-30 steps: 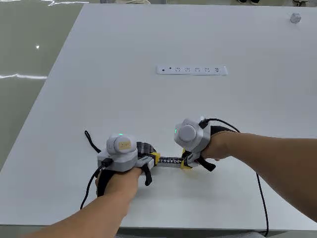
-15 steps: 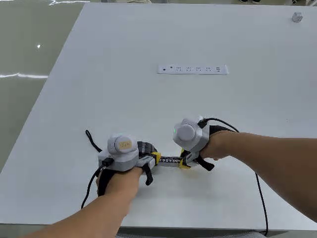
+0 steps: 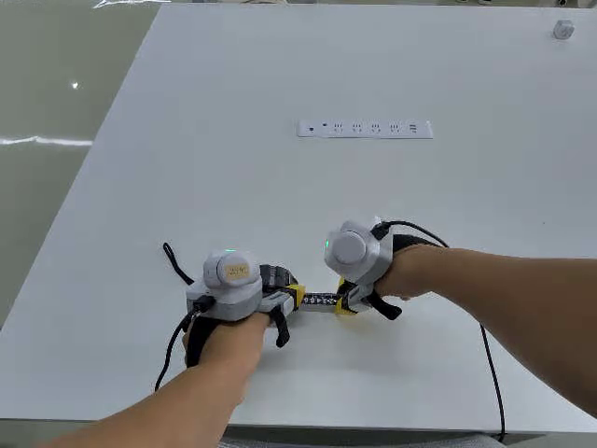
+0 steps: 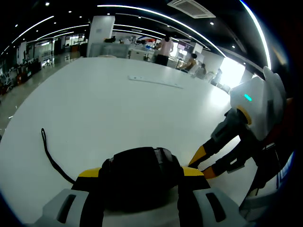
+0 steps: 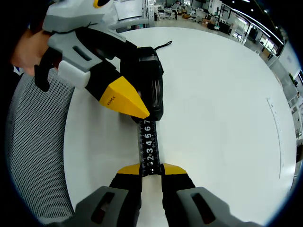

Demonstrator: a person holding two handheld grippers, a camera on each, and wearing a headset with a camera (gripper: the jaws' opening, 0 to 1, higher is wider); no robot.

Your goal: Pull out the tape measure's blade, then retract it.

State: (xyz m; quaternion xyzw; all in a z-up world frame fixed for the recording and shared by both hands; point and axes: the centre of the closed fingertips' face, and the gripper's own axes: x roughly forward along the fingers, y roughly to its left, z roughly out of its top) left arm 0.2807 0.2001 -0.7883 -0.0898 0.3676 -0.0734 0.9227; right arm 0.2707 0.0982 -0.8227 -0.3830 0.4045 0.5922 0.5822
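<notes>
A black tape measure case (image 4: 141, 176) sits on the white table, clamped between the yellow-tipped jaws of my left gripper (image 3: 280, 301). The same case (image 5: 150, 80) lies ahead in the right gripper view, with its black wrist strap (image 4: 49, 153) trailing off to the left on the table. A short length of blade (image 5: 148, 146) with black numerals runs from the case to my right gripper (image 5: 150, 169), which is shut on the blade's end. In the head view the blade (image 3: 319, 301) spans the small gap between the left gripper and the right gripper (image 3: 345, 304).
A white power strip (image 3: 365, 129) lies flat in the middle of the table (image 3: 280, 168). A small grey object (image 3: 563, 29) sits at the far right corner. Cables trail from both grippers along the near edge. People stand in the background beyond the table (image 4: 94, 94).
The grippers stand slightly closer together than a second ago, and the visible stretch of blade between them is a bit shorter. The head camera has shifted a little.
</notes>
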